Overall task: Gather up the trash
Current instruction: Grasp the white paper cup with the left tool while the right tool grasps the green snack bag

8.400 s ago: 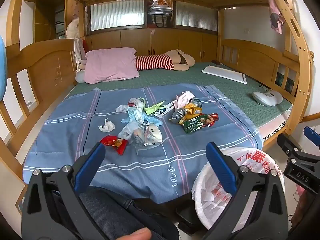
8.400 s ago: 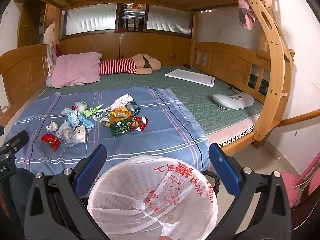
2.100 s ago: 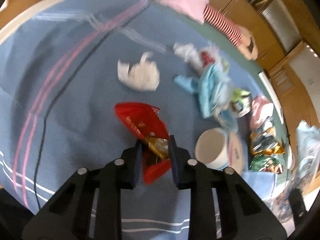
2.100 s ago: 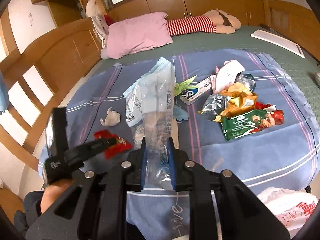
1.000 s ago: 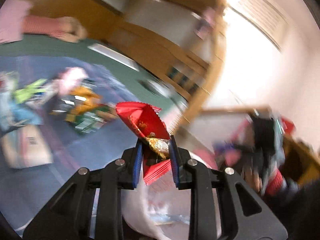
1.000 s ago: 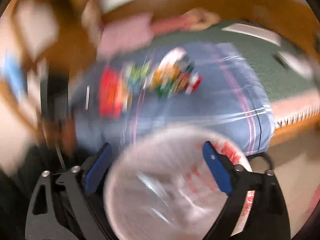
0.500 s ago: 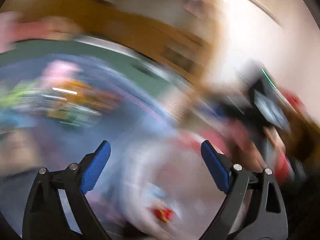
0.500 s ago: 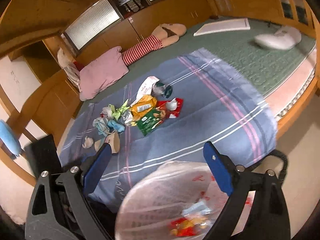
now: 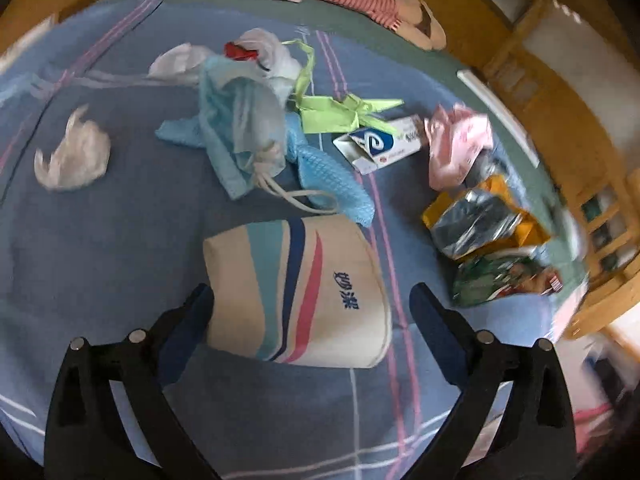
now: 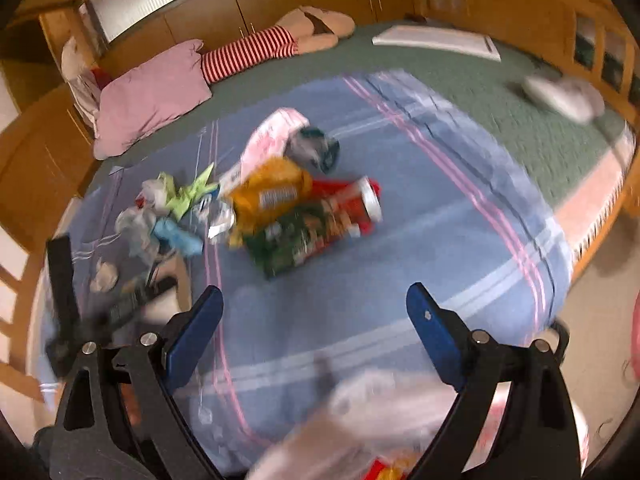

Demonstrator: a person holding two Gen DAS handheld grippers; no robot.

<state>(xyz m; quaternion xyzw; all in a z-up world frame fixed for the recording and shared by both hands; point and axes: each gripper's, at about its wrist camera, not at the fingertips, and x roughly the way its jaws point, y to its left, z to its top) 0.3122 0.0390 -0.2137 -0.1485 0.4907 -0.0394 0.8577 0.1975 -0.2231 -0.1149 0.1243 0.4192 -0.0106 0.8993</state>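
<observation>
Released from the left claw [image 9: 310,304], whose jaws have just been opening, the red wrapper is gone; it now straddles a paper cup [image 9: 296,292]. Right claw [image 10: 314,308] gapes empty over the bed [image 10: 400,248].

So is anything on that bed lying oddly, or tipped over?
Yes. The striped paper cup lies on its side on the blue sheet, between the open jaws of the left gripper. Beyond it, wrappers, a crumpled tissue and a small box are strewn loosely across the sheet.
</observation>
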